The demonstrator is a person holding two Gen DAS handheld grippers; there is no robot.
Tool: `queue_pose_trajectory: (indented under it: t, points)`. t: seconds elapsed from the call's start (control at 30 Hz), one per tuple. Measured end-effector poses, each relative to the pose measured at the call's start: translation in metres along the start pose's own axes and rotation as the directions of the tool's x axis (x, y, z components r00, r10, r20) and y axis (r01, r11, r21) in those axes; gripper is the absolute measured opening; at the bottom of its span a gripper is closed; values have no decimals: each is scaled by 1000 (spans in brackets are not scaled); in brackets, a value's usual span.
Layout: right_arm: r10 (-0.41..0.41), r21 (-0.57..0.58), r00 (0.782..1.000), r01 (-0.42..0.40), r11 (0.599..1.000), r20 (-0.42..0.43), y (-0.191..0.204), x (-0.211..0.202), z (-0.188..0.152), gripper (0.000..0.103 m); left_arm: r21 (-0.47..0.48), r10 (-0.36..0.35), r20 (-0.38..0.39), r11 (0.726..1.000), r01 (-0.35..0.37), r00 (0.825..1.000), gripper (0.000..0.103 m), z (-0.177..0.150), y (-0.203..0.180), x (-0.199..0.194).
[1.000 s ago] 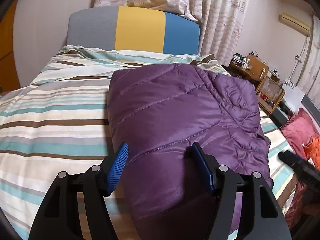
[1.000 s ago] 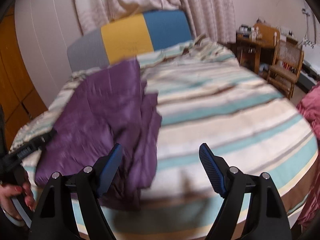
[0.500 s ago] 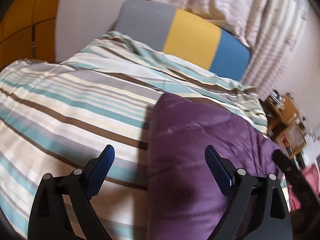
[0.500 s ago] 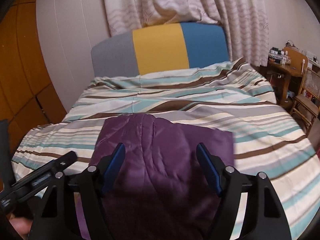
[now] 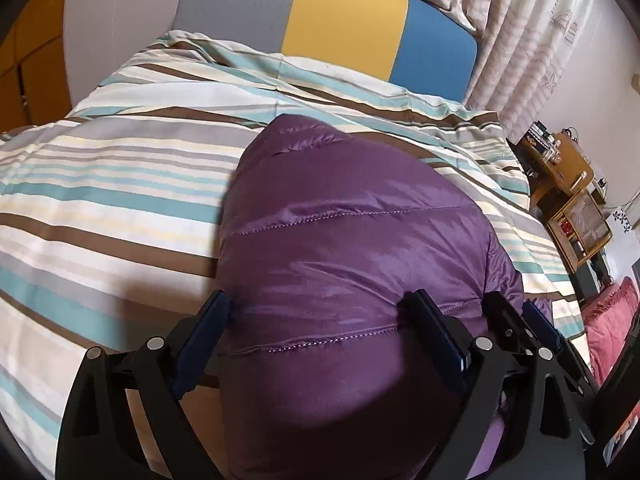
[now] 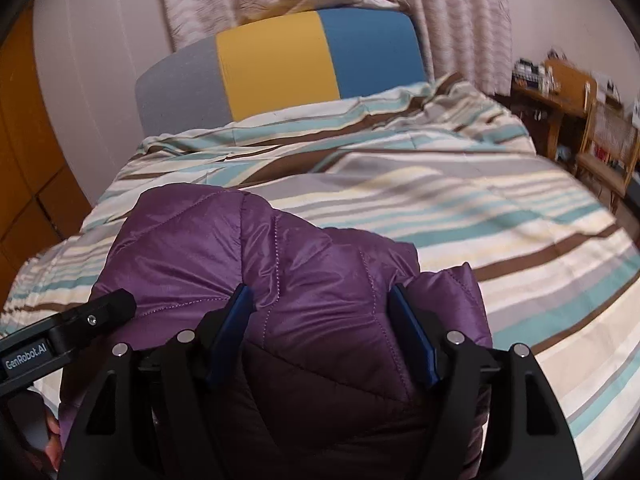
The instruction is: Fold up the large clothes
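Observation:
A purple quilted puffer jacket [image 5: 352,248] lies folded into a thick bundle on the striped bed [image 5: 120,200]. My left gripper [image 5: 320,336] is open, its blue-padded jaws straddling the near end of the bundle. My right gripper [image 6: 324,332] is open too, jaws either side of the jacket [image 6: 280,272] at its near edge. The right gripper shows in the left wrist view [image 5: 516,328] close beside the left one. The left gripper's black body [image 6: 80,320] shows at the left of the right wrist view. The jacket's underside and sleeves are hidden.
A grey, yellow and blue headboard [image 5: 344,20] stands at the far end with curtains [image 5: 532,28] behind. Wooden furniture [image 5: 568,184] and a red cloth [image 5: 612,320] are to the right of the bed. An orange wardrobe [image 6: 28,160] is at the left.
Both grippers swung around and came down over the near end of the folded jacket, side by side. The jacket now fills the space between each pair of open jaws.

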State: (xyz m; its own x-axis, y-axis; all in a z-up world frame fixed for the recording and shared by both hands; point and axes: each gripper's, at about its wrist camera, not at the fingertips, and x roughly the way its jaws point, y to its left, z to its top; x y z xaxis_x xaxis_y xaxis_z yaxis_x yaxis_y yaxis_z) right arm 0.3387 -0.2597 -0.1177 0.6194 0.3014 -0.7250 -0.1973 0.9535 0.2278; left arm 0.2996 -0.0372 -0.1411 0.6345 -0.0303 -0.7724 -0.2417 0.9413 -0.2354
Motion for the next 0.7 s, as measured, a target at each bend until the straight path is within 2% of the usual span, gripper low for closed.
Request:
queue_pose_trajectory:
  t: [0.23,0.37,0.47,0.7]
  points:
    - [7,24,999,-6,1000,-33,-6,17,-4,74,-27,17,-45,999,-18,999,100,-5,12,23]
    - [0,29,999,1,1000,-43,-8,26,-8,76,3,48,-14,999,-48,999,100,-12,9,29]
    - [22,50,998,-19,999,-52,-14,34,-10,77,-11,41,-13,999,-41,999,100,-15,13,35]
    - [18,50,999,-16,999,-41,-14,35,-12,78,-39,39,-34,998,-41,999,100,-10,12,21]
